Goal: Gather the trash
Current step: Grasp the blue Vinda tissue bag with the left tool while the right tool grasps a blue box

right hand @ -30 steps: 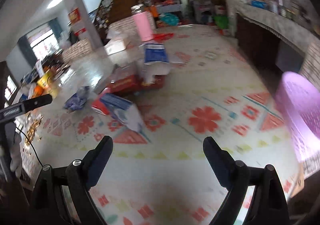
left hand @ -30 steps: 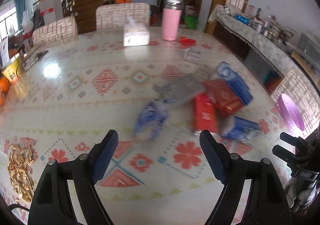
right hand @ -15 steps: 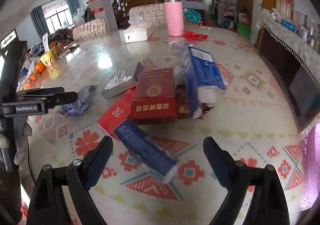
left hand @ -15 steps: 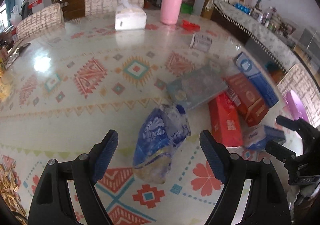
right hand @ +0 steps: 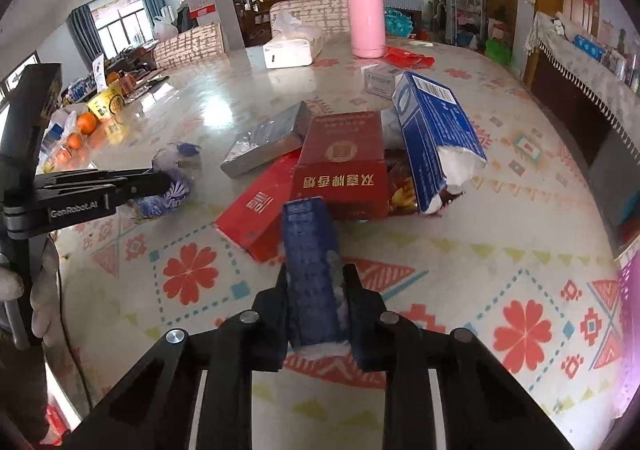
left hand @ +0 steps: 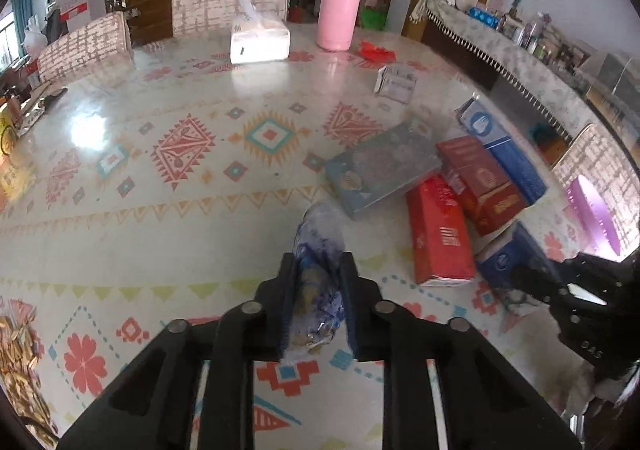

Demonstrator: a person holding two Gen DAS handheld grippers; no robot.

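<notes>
left gripper (left hand: 316, 278): bottom centre of the left wrist view, jaws just closed, clamped on the crumpled blue-and-clear plastic wrapper (left hand: 318, 250); both pads press its sides.
wrapper: pinched narrow between the pads, far end sticks out past the fingertips toward frame centre. In the right wrist view it sits at mid-left, in the tips of the left gripper, low over the table (left hand: 120, 178); cannot tell if it touches the surface.
right gripper (right hand: 316, 290): bottom centre of the right wrist view, jaws just closed, gripping the small dark blue box (right hand: 310, 254) by its long sides.
blue box: runs from between the pads up toward frame centre, far end up against the red boxes, open white end toward the camera.
pile: just beyond the blue box. Flat red carton (right hand: 256, 214) to the left, dark red box (right hand: 340, 166) with gold print on top of it at centre, grey foil-look box (right hand: 264, 142) behind on the left, tall blue-and-white carton (right hand: 436, 138) leaning at the right, torn end down.
small grey box (right hand: 380, 82): behind the pile, apart from it.
far end of table: pink bottle (right hand: 366, 18) upright, white tissue pack (right hand: 290, 48) to its left, red wrapper (right hand: 408, 60) just right of the bottle's base.
left edge, right wrist view: gloved hand (right hand: 36, 290) holding the left gripper's handle; oranges (right hand: 82, 128) at upper left.
lower left, left wrist view: heap of nut shells (left hand: 18, 362), probably peanut, blurred.
</notes>
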